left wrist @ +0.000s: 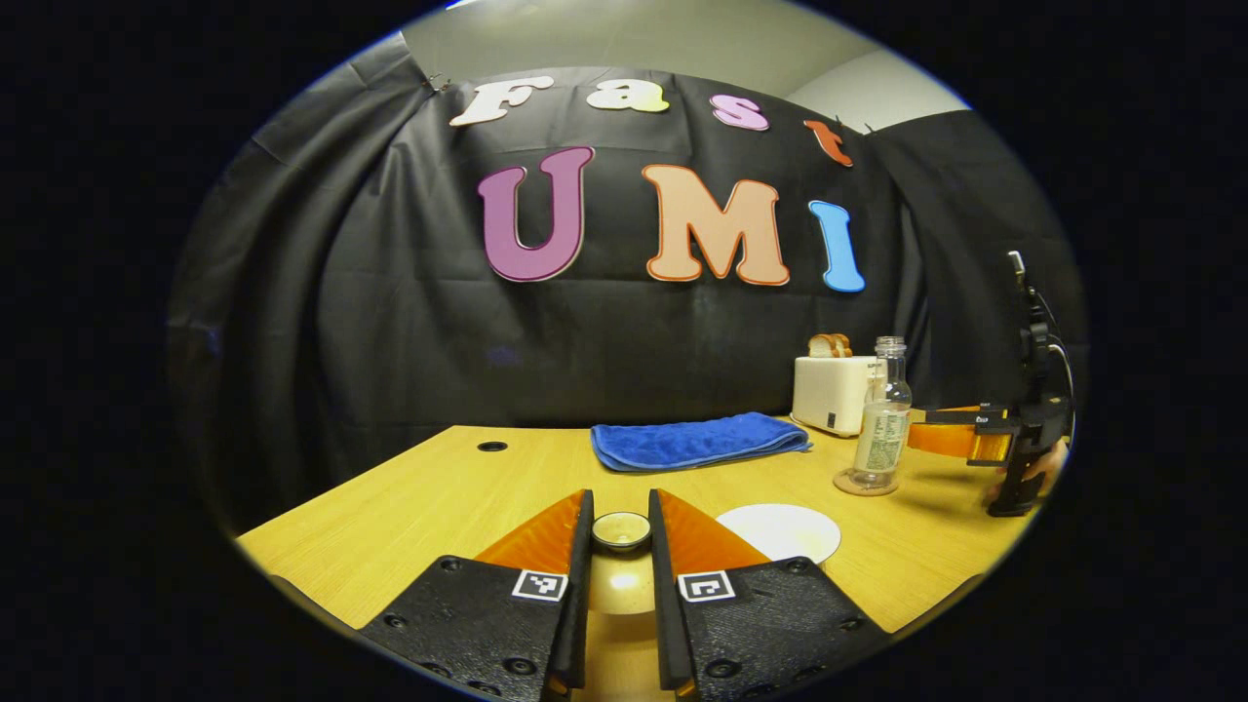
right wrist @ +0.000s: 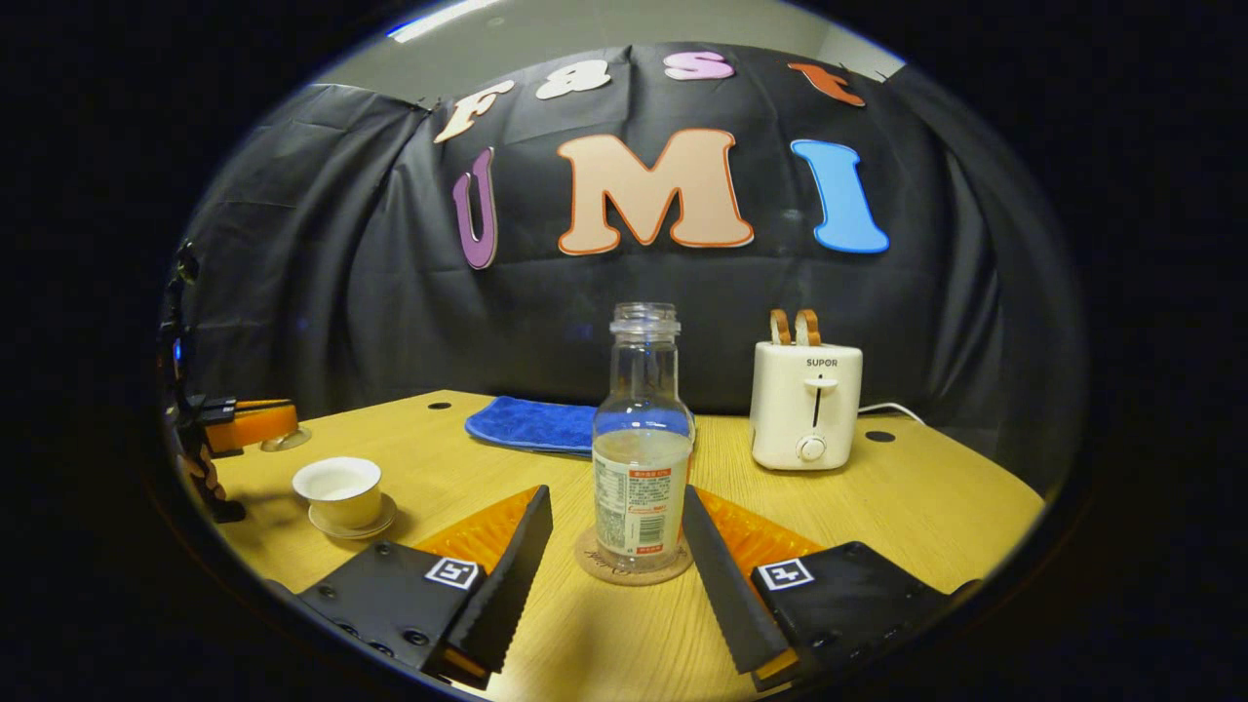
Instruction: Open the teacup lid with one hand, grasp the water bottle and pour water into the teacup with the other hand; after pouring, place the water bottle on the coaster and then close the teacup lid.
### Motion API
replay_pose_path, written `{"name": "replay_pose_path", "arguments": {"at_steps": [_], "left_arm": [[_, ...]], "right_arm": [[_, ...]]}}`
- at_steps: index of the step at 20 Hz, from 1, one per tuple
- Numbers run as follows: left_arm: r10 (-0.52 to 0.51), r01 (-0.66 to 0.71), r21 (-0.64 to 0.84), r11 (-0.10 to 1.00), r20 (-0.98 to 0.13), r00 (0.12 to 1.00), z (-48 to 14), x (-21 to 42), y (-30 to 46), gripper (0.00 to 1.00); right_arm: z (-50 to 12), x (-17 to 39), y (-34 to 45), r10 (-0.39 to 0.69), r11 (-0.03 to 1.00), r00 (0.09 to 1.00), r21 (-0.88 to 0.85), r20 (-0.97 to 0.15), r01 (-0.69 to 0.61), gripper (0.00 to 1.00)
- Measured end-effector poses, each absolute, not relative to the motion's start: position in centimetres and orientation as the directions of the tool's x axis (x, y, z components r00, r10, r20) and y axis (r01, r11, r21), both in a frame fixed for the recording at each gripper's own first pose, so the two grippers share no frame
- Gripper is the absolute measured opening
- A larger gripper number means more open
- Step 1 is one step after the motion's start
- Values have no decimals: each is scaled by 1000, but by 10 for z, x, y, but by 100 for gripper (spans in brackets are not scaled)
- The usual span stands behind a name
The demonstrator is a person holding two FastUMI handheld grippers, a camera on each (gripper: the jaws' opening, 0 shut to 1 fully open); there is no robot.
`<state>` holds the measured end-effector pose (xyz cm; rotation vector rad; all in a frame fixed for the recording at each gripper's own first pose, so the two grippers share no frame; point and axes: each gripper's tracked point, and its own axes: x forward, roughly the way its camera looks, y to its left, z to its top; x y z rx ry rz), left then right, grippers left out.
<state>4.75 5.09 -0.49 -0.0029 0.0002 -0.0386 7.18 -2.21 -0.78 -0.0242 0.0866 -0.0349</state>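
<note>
— On round cork coaster: clear glass water bottle, upright, uncapped. Right gripper spread wide, flanking it, not touching.

— And left gripper?

— Closed on small teacup lid, both fingers pressing. White teacup uncovered on its saucer, well left of bottle.

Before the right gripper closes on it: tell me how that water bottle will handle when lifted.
The water bottle looks clear, smooth and hard, so it may slip between the fingers. It is tall on a narrow base, standing on a coaster, so a sideways nudge could tip it. It has no cap and seems roughly half full: probably light, but it would spill if tilted.
</note>
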Motion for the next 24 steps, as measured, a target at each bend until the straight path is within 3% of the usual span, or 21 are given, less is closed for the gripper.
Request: {"name": "replay_pose_path", "arguments": {"at_steps": [1,2,3,4,6,8,10,13,16,17,20,24], "left_arm": [[-56,56,-2,998,-1,998,-4,51,46,27],[-69,69,-3,998,-4,998,-6,54,42,27],[-80,80,-2,997,-5,997,-6,57,38,27],[-94,94,-2,996,-5,996,-5,60,34,27],[-137,137,-2,991,-4,991,-5,65,21,27],[-188,188,-5,982,0,982,-5,70,7,27],[-240,240,5,971,-8,971,-6,72,-6,27],[-283,283,12,959,-12,959,-5,71,-15,27],[-340,341,20,940,-13,940,-6,67,-28,27],[-358,358,28,933,-30,933,-8,68,-32,27],[-405,413,67,908,-110,908,-21,69,-46,27],[-409,425,95,900,-153,900,-24,69,-48,27]], "right_arm": [[-5,69,-22,-30,999,997,-19,-70,29,84],[-4,62,-20,-21,1000,998,-10,-60,21,91],[-1,57,-20,-18,1000,999,-10,-44,18,87],[2,51,-19,-16,1000,999,-10,-30,16,91],[5,44,-21,-18,1000,1000,-9,-12,17,84],[6,38,-21,-12,1000,1000,-9,-10,11,87],[6,33,-23,-10,1000,1000,-8,-11,10,83],[7,27,-28,-22,1000,1000,-8,-11,22,91],[8,24,-30,-29,1000,1000,-8,-12,29,84],[8,24,-29,-24,1000,1000,-7,-12,24,90],[7,24,-32,-22,1000,1000,-7,-12,22,87],[8,25,-33,-21,1000,1000,-7,-12,21,90]]}}
